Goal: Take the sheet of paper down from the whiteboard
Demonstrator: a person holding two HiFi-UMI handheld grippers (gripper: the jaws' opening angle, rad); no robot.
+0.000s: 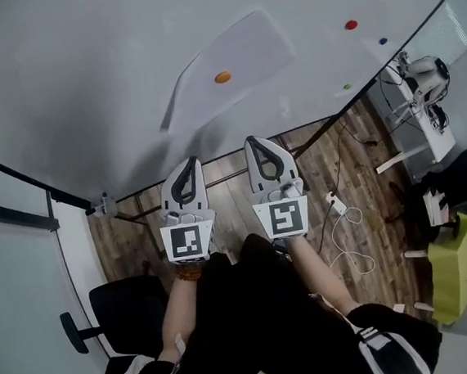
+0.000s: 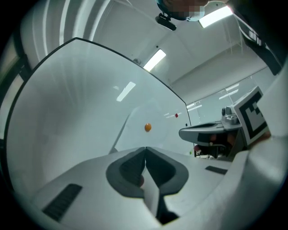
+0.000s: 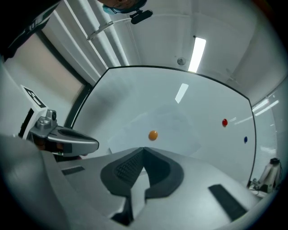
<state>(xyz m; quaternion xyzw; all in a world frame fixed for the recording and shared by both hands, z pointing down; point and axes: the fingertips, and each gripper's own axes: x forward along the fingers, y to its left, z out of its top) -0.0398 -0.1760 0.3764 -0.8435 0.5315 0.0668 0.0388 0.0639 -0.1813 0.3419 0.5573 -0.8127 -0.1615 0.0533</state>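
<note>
- While both grippers hover short of the whiteboard (image 1: 82,65), the sheet of paper (image 1: 241,50) is up on it, pinned by 1 orange magnet (image 1: 222,77) near its middle.
- From the head view, the sheet lies ahead of and above both sets of jaw tips, with a strip of bare board between them and its lower edge.
- Its long axis slants across that view, from a low left corner up to a high right corner.
- The low left corner throws a dark shadow on the board, so it seems to stand slightly off the surface.
- The left gripper (image 1: 187,162) has its jaws pressed together with nothing between them. It points toward the board just below that low left corner.
- The right gripper (image 1: 255,142) also has its jaws together and empty. It sits just beside the left one and aims below the middle of the sheet, roughly under the magnet.
- Judging by the head view, the left gripper is the nearer of the 2 to the loose corner, and the right one is nearer to the magnet.
- Neither touches the sheet, the magnet or the board.
- Whichever goes in first probably has to open its jaws, since closed tips can take neither the sheet's edge nor the magnet.
- A red magnet (image 1: 351,24) sits well to the right of the sheet and holds nothing.
</note>
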